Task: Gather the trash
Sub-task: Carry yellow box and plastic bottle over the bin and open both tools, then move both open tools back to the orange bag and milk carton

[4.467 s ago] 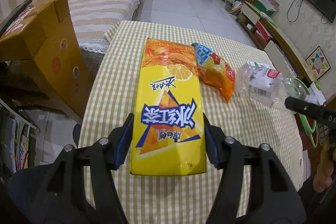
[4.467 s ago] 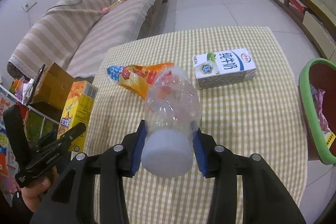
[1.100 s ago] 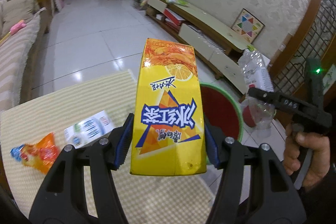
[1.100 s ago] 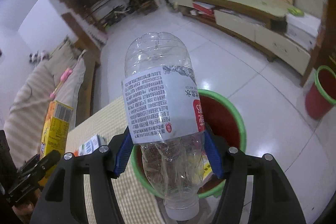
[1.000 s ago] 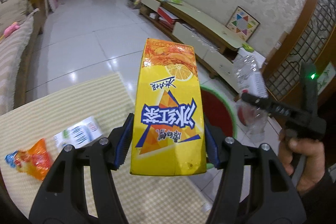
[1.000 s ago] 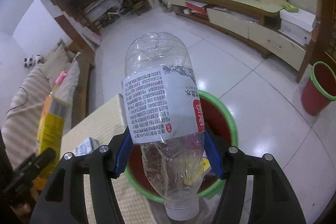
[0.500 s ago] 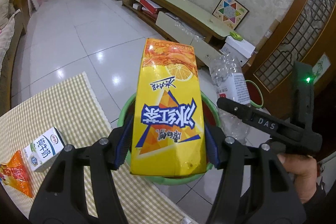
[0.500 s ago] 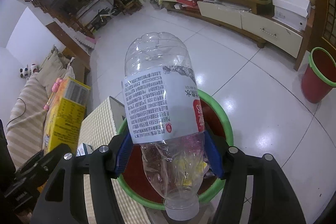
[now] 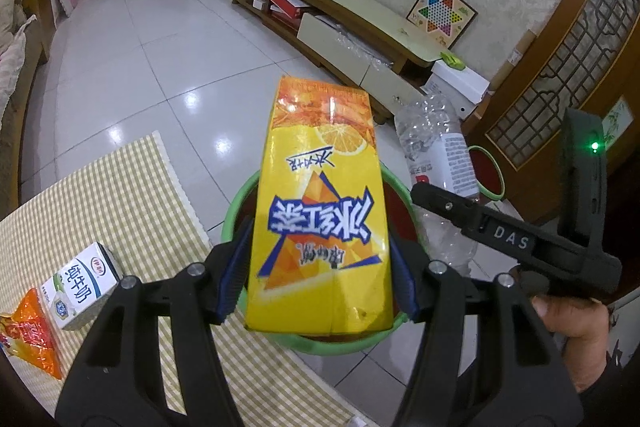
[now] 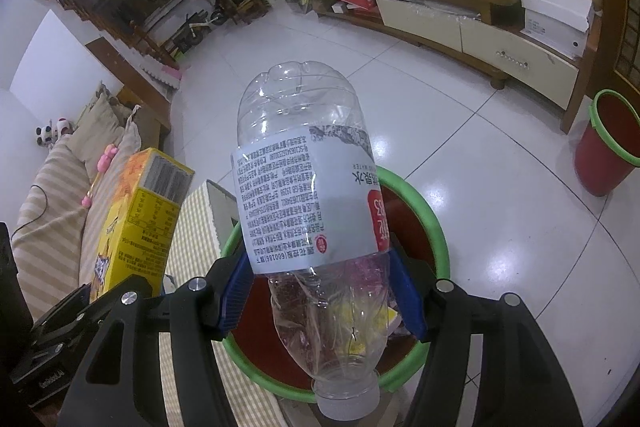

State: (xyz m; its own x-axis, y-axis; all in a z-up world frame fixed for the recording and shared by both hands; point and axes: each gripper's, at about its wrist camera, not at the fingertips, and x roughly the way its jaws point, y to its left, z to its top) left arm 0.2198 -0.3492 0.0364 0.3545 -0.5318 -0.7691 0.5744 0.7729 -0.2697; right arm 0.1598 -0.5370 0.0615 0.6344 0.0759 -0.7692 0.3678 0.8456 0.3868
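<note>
Hovering over the green-rimmed bin [image 9: 236,205]: left tongs [image 9: 320,271] pinching juice carton [image 9: 320,211], right tongs [image 10: 320,291] pinching bottle [image 10: 308,195]; milk carton [image 9: 82,285], wrapper [image 9: 30,335] left on bench [image 9: 132,195].

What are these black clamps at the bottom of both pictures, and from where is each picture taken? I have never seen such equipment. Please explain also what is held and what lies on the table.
No robot is here: a person holds a two-finger clamp tool in each hand, each with its own wide-angle camera looking along the fingers.

The left wrist view shows the left gripper shut on a yellow drink carton. The right wrist view shows the right gripper shut on a clear plastic bottle, cap toward the camera.

Both are held above a red bin with a green rim beside the checked table. On the table lie a white milk carton and an orange snack wrapper.
</note>
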